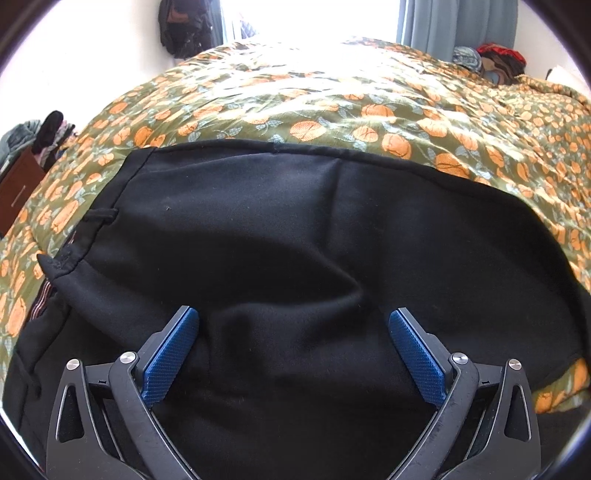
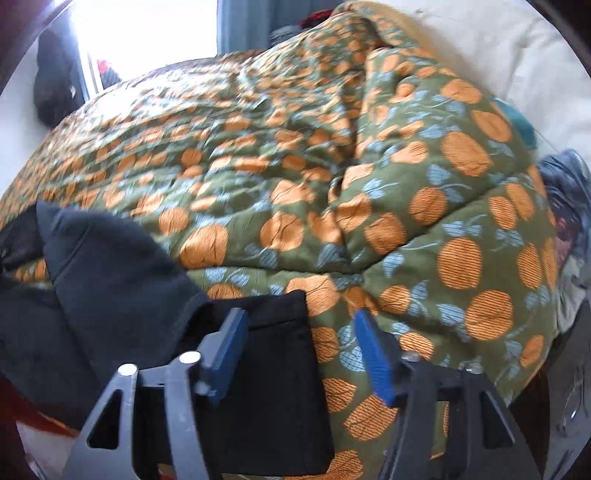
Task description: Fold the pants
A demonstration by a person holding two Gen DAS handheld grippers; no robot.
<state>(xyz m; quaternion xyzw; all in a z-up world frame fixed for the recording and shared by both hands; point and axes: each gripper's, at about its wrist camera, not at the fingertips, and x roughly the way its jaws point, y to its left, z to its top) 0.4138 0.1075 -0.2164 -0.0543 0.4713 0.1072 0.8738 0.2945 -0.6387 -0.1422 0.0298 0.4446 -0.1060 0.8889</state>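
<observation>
Black pants (image 1: 295,229) lie spread on a bed with a green quilt printed with orange fruit (image 1: 332,103). My left gripper (image 1: 293,321) hovers just above the wrinkled black cloth, jaws wide apart and nothing between the blue pads (image 1: 170,358). In the right wrist view a pant end (image 2: 273,369) lies flat on the quilt (image 2: 406,221) near the bed's front edge, and a folded-over flap of the pants (image 2: 110,266) rises at the left. My right gripper (image 2: 299,321) is open above that end, gripping nothing.
A bright window (image 1: 310,18) and a blue-grey curtain (image 1: 454,26) stand behind the bed. Clothes are heaped at the far right (image 1: 495,62) and on brown furniture at the left (image 1: 22,184). A cream pillow (image 2: 517,62) lies at the right; dark clothing hangs on the wall (image 1: 184,26).
</observation>
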